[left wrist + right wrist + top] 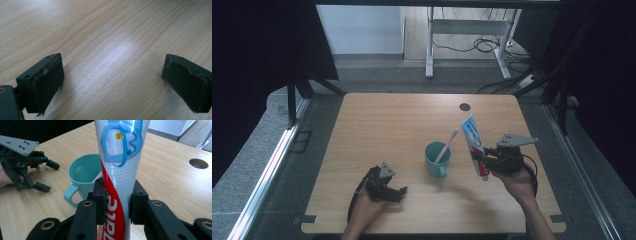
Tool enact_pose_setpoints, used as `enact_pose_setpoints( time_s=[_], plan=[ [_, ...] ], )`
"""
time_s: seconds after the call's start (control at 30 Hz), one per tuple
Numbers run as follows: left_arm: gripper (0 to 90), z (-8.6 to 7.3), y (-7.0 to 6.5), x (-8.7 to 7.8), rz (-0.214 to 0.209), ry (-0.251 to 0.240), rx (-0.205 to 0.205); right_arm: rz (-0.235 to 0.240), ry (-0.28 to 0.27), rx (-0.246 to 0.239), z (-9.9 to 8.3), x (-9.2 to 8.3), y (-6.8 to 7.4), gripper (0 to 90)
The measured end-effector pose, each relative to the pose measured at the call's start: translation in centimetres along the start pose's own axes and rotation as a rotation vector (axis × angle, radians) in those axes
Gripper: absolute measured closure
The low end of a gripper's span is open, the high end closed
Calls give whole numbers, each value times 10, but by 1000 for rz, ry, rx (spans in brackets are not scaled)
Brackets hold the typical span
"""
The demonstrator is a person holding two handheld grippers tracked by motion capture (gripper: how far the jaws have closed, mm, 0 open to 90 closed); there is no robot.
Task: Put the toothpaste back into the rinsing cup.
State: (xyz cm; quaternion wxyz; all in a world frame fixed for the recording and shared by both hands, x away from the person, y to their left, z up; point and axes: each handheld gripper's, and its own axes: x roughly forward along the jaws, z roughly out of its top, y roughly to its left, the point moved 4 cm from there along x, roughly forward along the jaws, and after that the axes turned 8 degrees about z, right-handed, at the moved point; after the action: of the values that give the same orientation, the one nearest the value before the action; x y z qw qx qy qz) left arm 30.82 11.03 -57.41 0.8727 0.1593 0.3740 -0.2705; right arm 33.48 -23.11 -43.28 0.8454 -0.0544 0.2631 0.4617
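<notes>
A white, blue and red toothpaste tube is clamped between the pads of my right gripper, raised off the table just right of the cup. The teal cup stands near the table's middle with a white toothbrush leaning inside it. My left gripper rests low on the wood at the front left, jaws wide apart with nothing between them; it also appears at the left of the right gripper view.
The wooden table has a round cable hole near its far edge. Beyond the table stand a white desk frame and loose cables on the floor. Dark curtains flank both sides.
</notes>
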Motion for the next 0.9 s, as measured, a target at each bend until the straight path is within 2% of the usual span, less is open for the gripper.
enact_pose_setpoints(
  time_s=[0.33,0.9],
  plan=[
    [40,0,0,0,0,0,1,17,-24,-11,11,9,7,710],
    [40,0,0,0,1,-2,3,41,-36,-22,27,28,16,711]
  ],
)
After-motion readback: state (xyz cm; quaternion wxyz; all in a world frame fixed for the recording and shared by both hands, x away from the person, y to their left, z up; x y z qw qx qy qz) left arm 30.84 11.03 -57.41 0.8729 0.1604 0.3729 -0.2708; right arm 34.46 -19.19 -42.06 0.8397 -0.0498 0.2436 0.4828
